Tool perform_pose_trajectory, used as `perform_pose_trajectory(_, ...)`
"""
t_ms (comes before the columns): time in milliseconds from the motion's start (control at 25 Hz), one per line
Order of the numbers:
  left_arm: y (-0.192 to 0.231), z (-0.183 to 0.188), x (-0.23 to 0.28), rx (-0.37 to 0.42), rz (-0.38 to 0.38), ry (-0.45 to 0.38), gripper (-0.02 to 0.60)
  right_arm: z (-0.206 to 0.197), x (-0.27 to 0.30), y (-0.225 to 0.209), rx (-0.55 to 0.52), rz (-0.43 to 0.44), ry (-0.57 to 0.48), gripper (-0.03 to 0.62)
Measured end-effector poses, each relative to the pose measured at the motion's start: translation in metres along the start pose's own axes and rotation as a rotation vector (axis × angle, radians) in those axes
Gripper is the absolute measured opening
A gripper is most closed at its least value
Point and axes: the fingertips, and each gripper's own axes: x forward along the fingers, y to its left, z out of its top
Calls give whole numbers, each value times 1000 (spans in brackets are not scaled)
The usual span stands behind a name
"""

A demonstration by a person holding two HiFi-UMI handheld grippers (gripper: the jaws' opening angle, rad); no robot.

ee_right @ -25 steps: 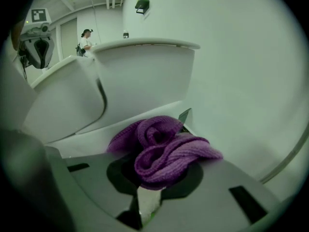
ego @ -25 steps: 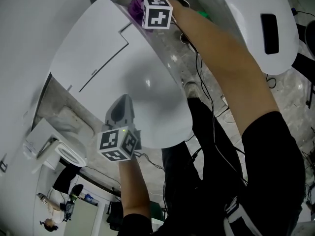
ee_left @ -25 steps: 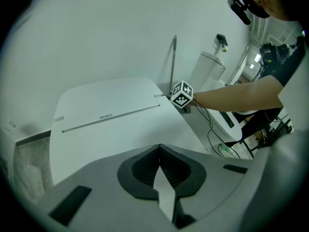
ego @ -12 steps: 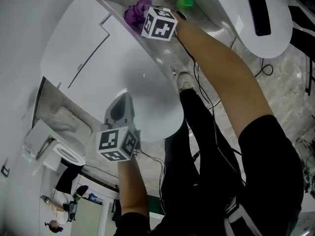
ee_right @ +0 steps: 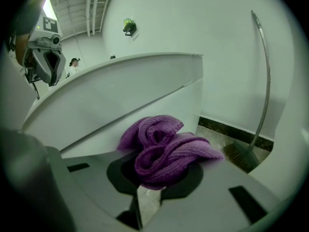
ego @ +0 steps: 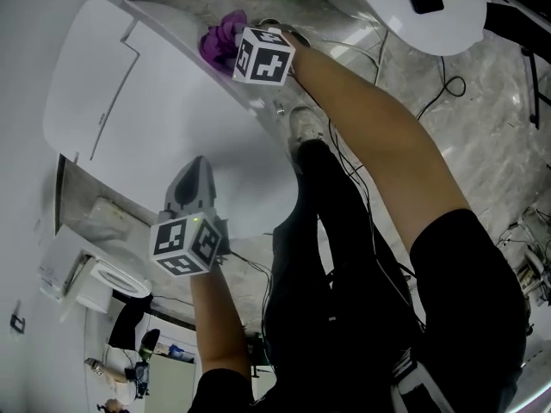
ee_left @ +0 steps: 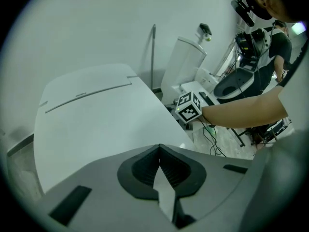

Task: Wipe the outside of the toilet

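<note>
Still clamped tight in the right gripper (ee_right: 149, 180): a bunched purple cloth (ee_right: 164, 151), spilling out ahead of the closed jaws and pressed to the side wall of the toilet (ego: 172, 101), just under the edge of its lid (ee_left: 96, 115). Over on the left gripper (ee_left: 160, 151), jaws together and nothing between them, tips resting on or just above the front of that closed lid; cannot tell which. Seems to serve only as a steadying hand.

Compared with a second ago, slid forward along the toilet's flank with the cloth, away from the rear corner and toward the front. Hardly moved at all with the left. Shifted the head too, so some of that apparent travel may be the camera's. Reads as a wiping stroke under way down one side, with the rear stretch likely covered and the front curve, the lid top and the far side probably yet to be done.

Further out: a broom (ee_right: 241, 156) leaning at the wall behind the toilet, a second white toilet (ego: 430, 7) across the marble floor (ego: 482, 144), and loose cables (ego: 448, 84) between.
</note>
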Motion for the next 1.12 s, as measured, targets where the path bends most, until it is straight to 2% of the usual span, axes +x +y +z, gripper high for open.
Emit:
perform_pose_trajectory(520, -42, -49, 3, 104, -106, 20, 6, -42, -44, 77, 120, -115, -91, 63)
perform_pose_trajectory(1120, -78, -108, -15, 241, -200, 71, 6, -94, -86, 164, 266, -243, -145, 63)
